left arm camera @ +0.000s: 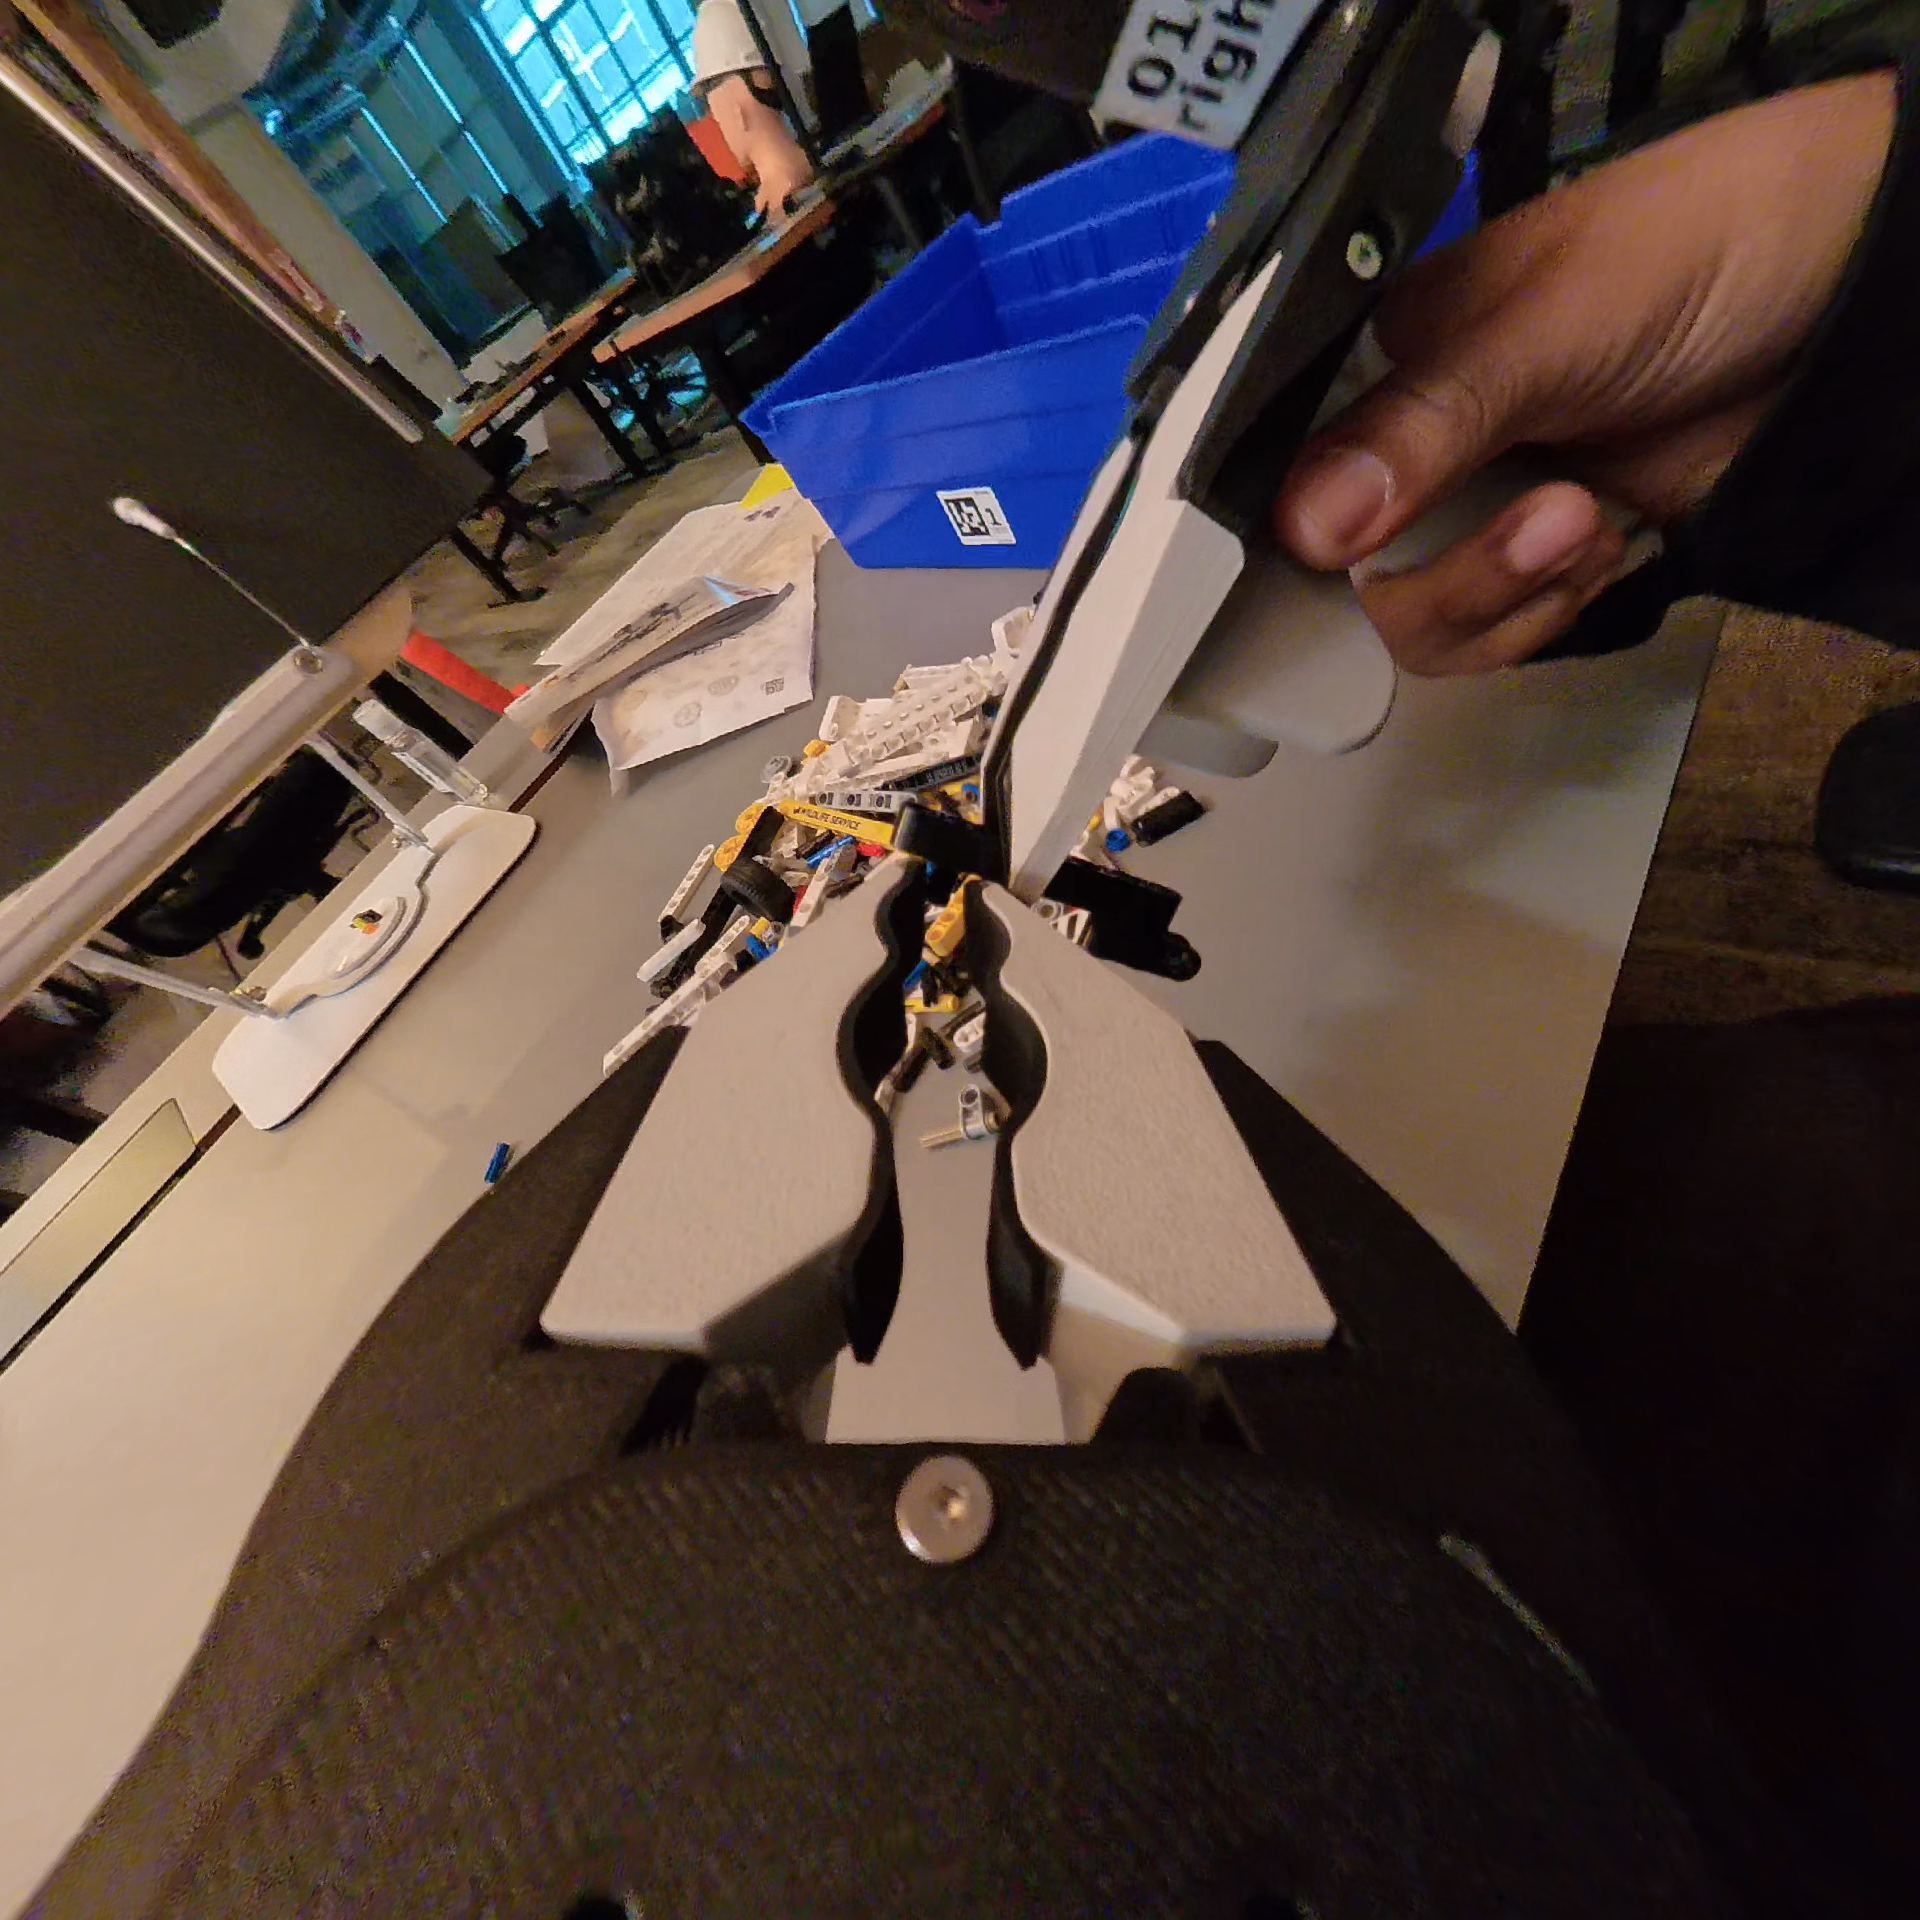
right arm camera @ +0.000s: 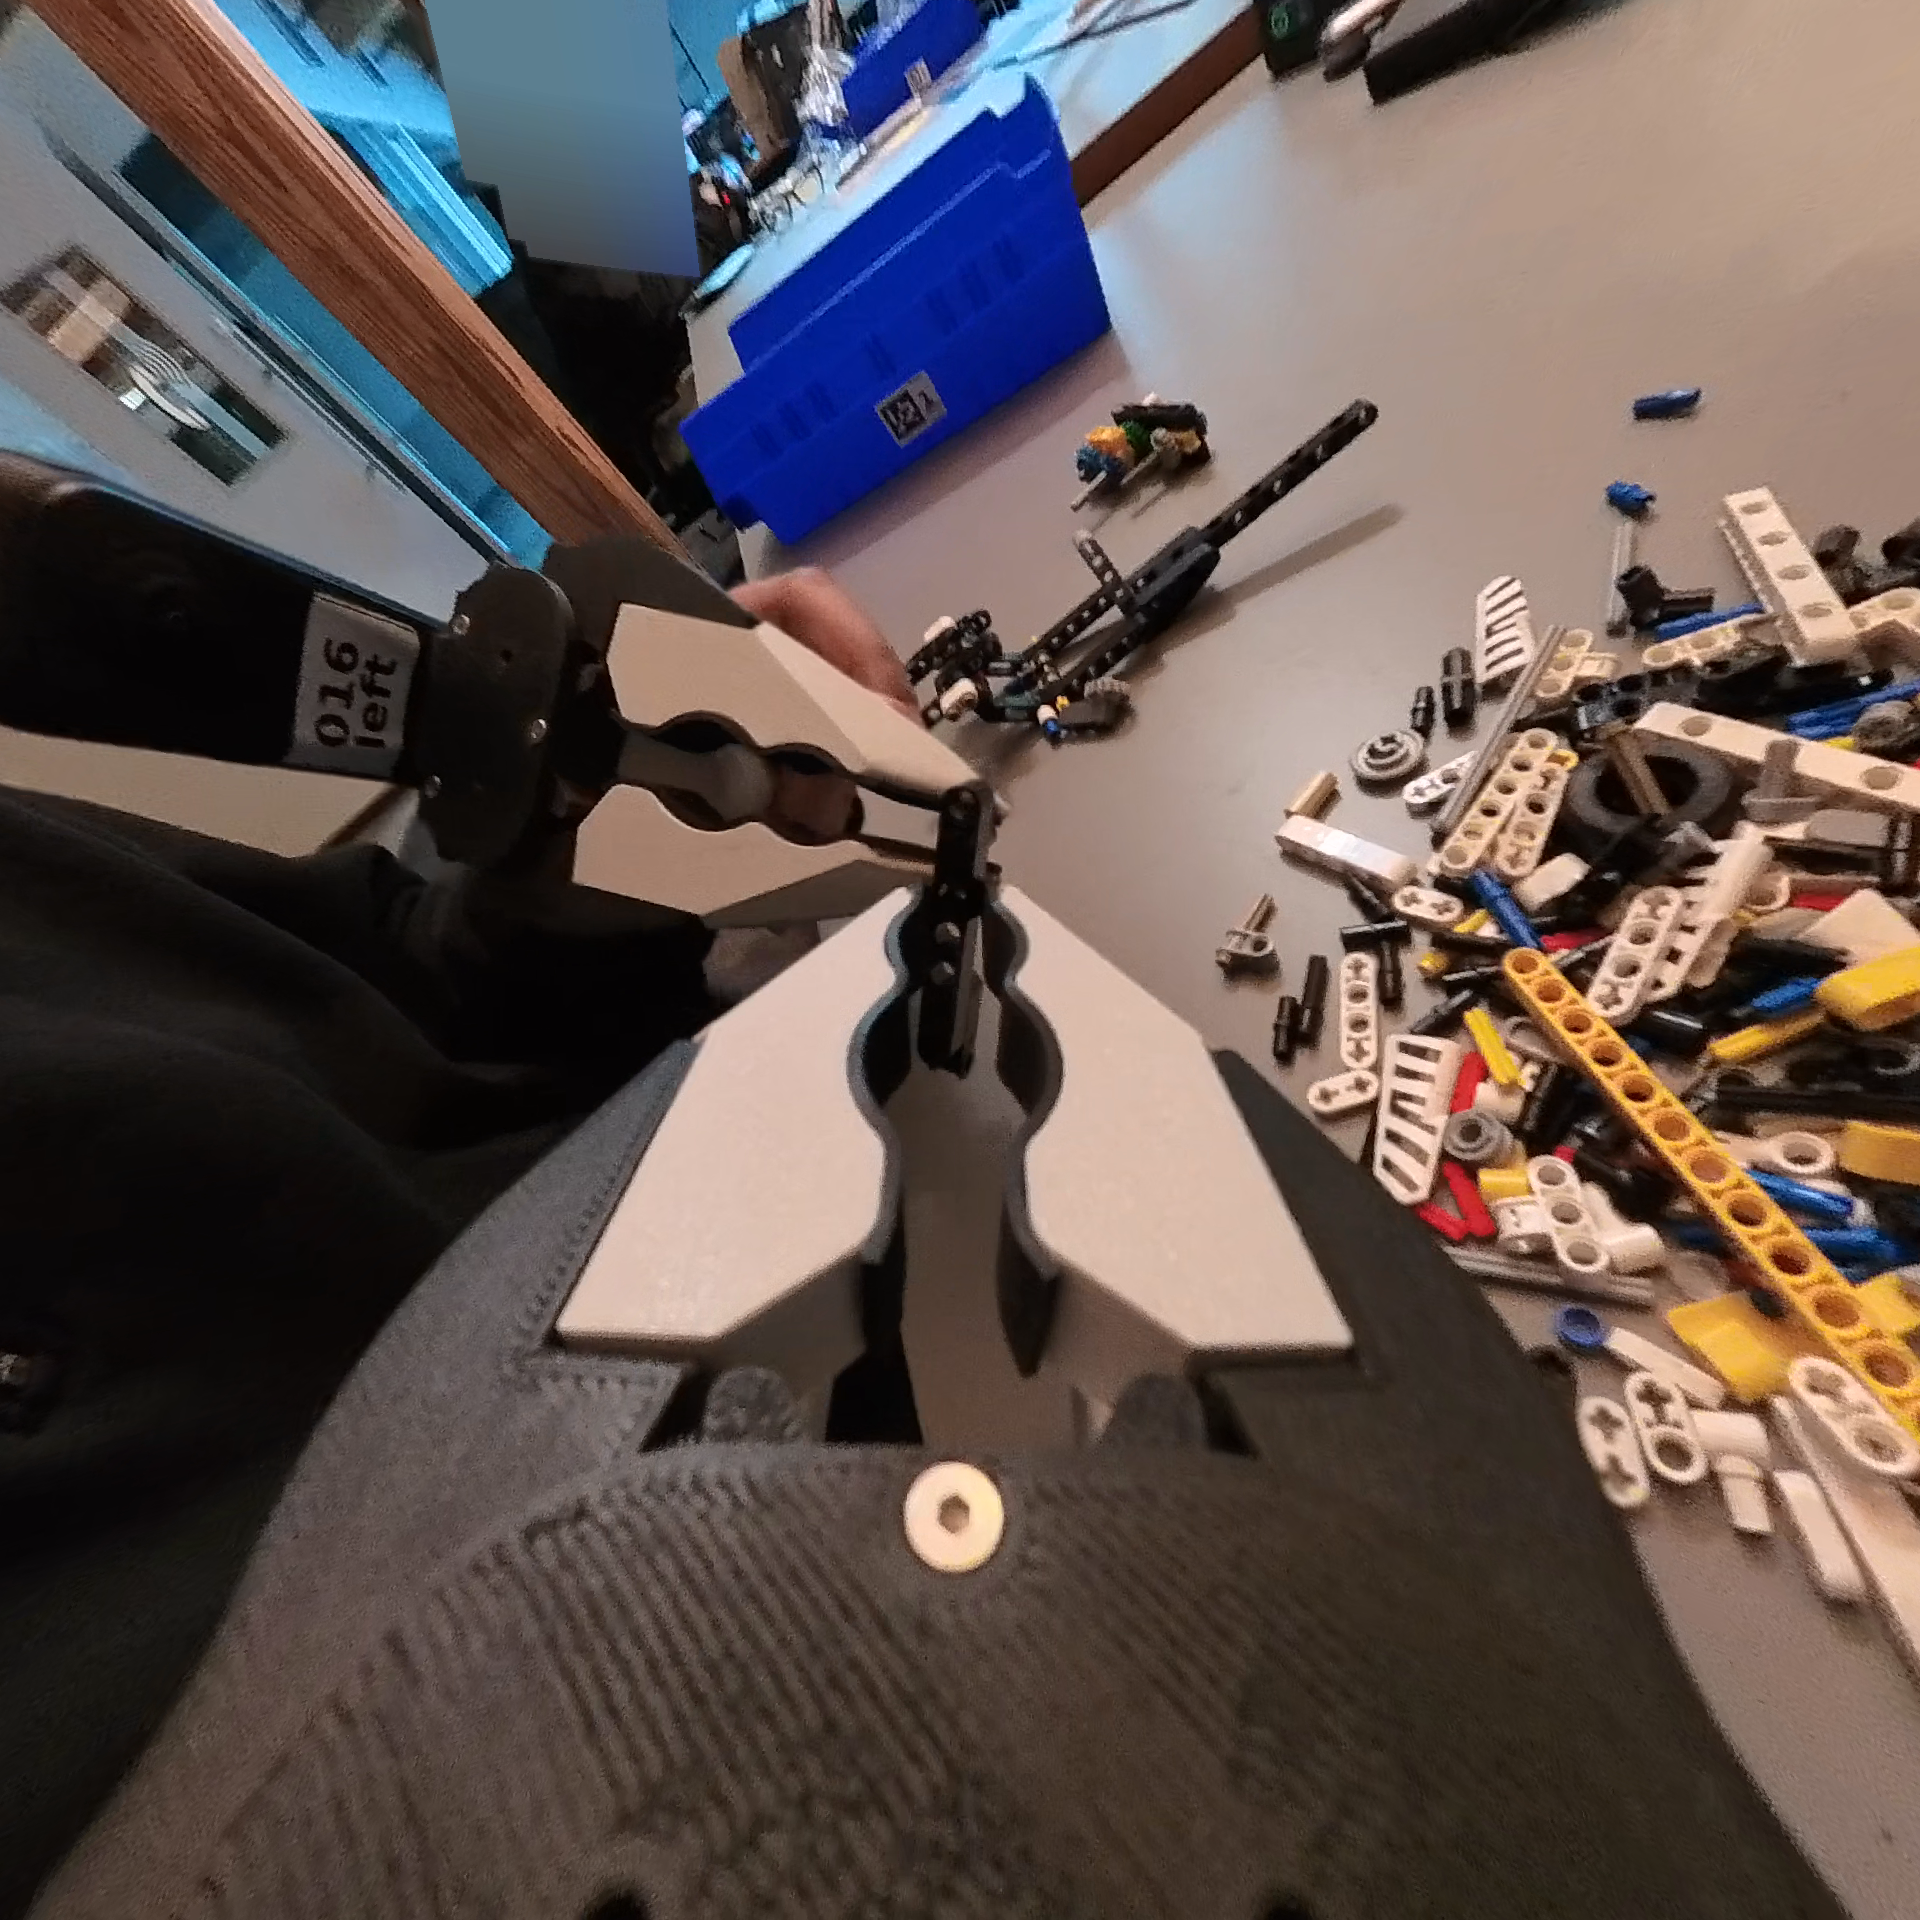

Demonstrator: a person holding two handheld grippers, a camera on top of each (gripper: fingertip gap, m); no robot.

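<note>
A short black holed beam point(right arm camera: 948, 966) stands upright between the fingers of my right gripper point(right arm camera: 951, 899), which is closed on its lower part. My left gripper point(right arm camera: 977, 831) comes in from the left and pinches the beam's top end. In the left wrist view the left gripper point(left arm camera: 948, 888) is nearly closed, with the black beam point(left arm camera: 930, 831) at its tips. The right gripper point(left arm camera: 1023, 862) reaches down from the upper right, held by a hand point(left arm camera: 1558, 416). Both grippers hover above the grey table point(right arm camera: 1299, 312).
A pile of white, yellow, black and blue building pieces point(right arm camera: 1662, 987) lies to the right and also shows in the left wrist view point(left arm camera: 862, 769). A black part-built frame point(right arm camera: 1122, 613), a small assembly point(right arm camera: 1143, 436), a blue bin point(right arm camera: 914, 312), instruction sheets point(left arm camera: 696, 644) and a white stand base point(left arm camera: 364, 935) are nearby. My left and right fingertips are right by each other.
</note>
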